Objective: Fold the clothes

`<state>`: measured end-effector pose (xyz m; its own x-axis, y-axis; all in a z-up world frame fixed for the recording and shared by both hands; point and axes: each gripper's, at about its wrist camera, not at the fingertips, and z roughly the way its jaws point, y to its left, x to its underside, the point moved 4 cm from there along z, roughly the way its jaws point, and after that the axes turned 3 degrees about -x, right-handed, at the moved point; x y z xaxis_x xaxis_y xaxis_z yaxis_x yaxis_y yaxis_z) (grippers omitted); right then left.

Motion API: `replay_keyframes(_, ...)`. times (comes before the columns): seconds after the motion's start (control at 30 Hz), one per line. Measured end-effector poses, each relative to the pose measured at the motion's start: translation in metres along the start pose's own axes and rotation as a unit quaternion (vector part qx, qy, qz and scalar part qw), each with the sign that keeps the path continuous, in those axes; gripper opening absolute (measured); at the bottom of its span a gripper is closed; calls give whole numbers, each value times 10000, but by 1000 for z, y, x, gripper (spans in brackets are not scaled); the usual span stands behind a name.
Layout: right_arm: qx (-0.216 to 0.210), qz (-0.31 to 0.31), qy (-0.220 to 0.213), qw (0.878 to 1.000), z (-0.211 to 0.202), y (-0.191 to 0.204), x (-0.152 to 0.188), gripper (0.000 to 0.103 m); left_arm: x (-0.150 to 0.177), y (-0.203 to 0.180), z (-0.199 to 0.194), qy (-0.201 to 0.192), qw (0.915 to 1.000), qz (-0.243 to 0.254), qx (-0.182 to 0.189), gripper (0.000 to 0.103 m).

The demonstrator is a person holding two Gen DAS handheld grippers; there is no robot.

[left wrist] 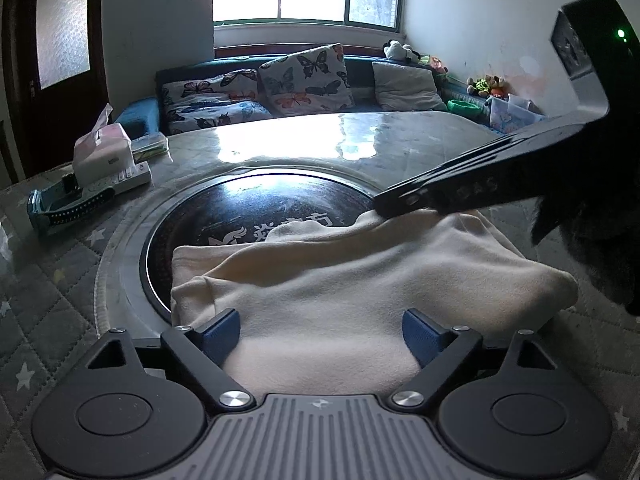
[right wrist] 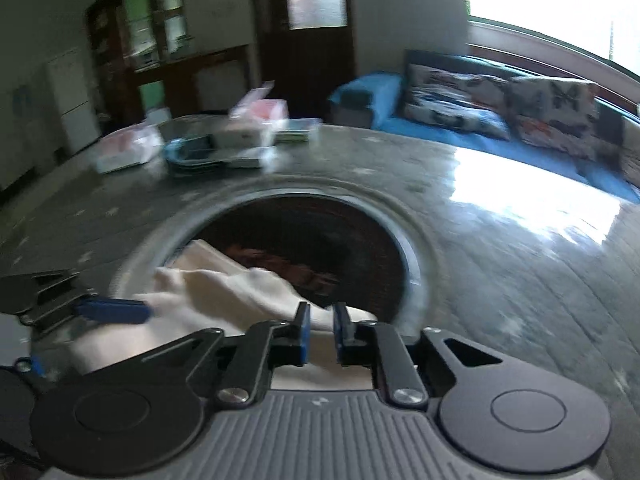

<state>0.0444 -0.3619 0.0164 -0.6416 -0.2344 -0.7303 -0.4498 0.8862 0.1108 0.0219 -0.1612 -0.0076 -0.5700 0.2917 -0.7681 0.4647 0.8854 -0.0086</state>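
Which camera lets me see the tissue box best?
The left wrist view: the tissue box is sharp there, with a tissue poking up. The right wrist view shows it only as a blur far back on the table.

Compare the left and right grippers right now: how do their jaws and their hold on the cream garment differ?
The left gripper has its jaws spread wide, pads clear of the cream garment lying between them. The right gripper has its jaws nearly together, a narrow gap showing, with garment cloth in and behind that gap; a firm pinch cannot be confirmed. Both have blue pads and sit over the same garment on the table.
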Motion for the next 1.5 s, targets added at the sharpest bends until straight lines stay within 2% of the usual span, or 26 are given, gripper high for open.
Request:
replay_keyframes(0.13, -380, -356, 143, 9985, 19, 28, -12, 27, 1, 0, -6, -50, 10000, 23, 21, 93)
replay_keyframes(0.27, -603, -518, 297, 9964, 38, 45, -17, 26, 4, -1, -6, -48, 9999, 19, 91, 95)
replay_keyframes(0.4, -572, -521, 462, 9959, 61, 49, -19, 25, 7, 0, -7, -52, 9999, -1, 143, 96)
replay_keyframes(0.63, -393, -722, 414, 9958, 74, 49, -26, 25, 10, 0, -6, -96, 9997, 20, 211, 100)
replay_keyframes(0.77, -381, -717, 407, 9959, 74, 50, -29, 25, 10, 0, -7, -96, 9997, 28, 225, 100)
replay_keyframes(0.97, -671, -986, 454, 9918, 63, 63, -31, 25, 11, 1, -6, -102, 9996, 34, 248, 101)
replay_keyframes(1.1, -616, -1135, 619, 9897, 74, 70, -27, 25, 11, 1, -5, -97, 9996, 23, 247, 102)
replay_keyframes(1.23, -532, -1084, 600, 9909, 80, 69, -30, 24, 10, 1, -6, -90, 9997, 33, 240, 102)
replay_keyframes(1.5, -394, -1018, 316, 9935, 34, 54, -32, 26, 9, 2, -9, -99, 9998, 49, 176, 102)
